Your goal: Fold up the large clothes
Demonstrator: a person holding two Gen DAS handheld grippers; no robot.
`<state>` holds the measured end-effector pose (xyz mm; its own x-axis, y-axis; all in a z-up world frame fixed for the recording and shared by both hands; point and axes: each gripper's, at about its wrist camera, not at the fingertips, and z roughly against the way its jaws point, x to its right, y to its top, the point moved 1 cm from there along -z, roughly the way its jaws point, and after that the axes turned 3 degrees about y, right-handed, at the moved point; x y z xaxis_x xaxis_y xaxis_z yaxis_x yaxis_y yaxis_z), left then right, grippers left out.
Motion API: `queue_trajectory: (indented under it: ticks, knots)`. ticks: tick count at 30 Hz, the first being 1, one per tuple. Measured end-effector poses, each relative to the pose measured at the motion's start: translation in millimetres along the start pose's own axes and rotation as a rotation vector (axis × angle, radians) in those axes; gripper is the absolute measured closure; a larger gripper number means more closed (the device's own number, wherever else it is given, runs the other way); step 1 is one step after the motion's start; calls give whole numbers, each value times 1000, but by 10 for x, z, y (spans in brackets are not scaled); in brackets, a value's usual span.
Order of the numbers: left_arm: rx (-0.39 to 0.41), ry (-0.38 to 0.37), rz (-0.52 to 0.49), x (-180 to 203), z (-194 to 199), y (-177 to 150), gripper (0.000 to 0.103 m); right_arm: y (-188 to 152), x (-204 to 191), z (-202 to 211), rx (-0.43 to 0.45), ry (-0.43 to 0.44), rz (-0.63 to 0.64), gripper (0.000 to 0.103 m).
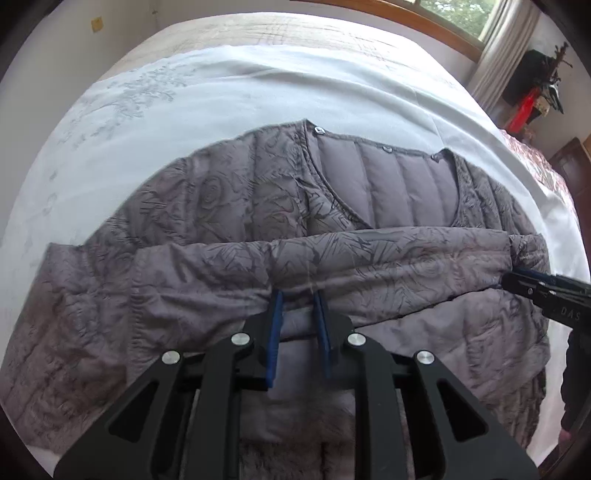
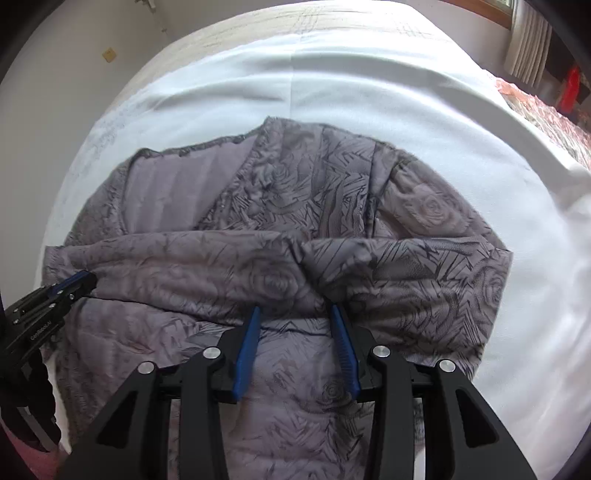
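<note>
A grey quilted jacket with a rose print (image 1: 236, 206) lies spread on a bed, collar away from me, its plain lining (image 1: 391, 184) showing at the neck. Both sleeves are folded across the chest in a horizontal band (image 1: 369, 258). My left gripper (image 1: 298, 295) is open, its blue pads at the lower edge of that band near the middle. My right gripper (image 2: 294, 310) is open too, its pads at the lower edge of the right sleeve (image 2: 406, 266). Each gripper shows in the other's view: the right one (image 1: 532, 284), the left one (image 2: 70, 286).
The bed is covered by a pale blue-white sheet (image 1: 221, 96) with a beige cover (image 1: 258, 33) beyond. A window with a curtain (image 1: 506, 48) is at the far right, a red object (image 1: 522, 110) and a floral quilt (image 1: 546, 170) beside the bed.
</note>
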<state>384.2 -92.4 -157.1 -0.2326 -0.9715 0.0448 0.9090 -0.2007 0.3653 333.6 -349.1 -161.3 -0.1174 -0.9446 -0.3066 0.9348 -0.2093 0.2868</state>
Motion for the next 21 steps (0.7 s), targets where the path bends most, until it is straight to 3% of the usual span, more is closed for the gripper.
queue_trajectory:
  ticks: [2, 6, 13, 21]
  knots:
    - [45, -22, -2, 25, 212, -34, 86, -111, -76, 199, 28, 56, 8, 62]
    - [54, -36, -43, 162, 400, -211, 86, -345, -229, 380, 36, 16, 43, 62]
    - [-33, -17, -60, 196, 54, -441, 86, -645, -181, 94, -25, 1, 14, 62]
    - [-40, -51, -16, 119, -63, -485, 85, -729, -200, -31, 24, -38, 30, 62]
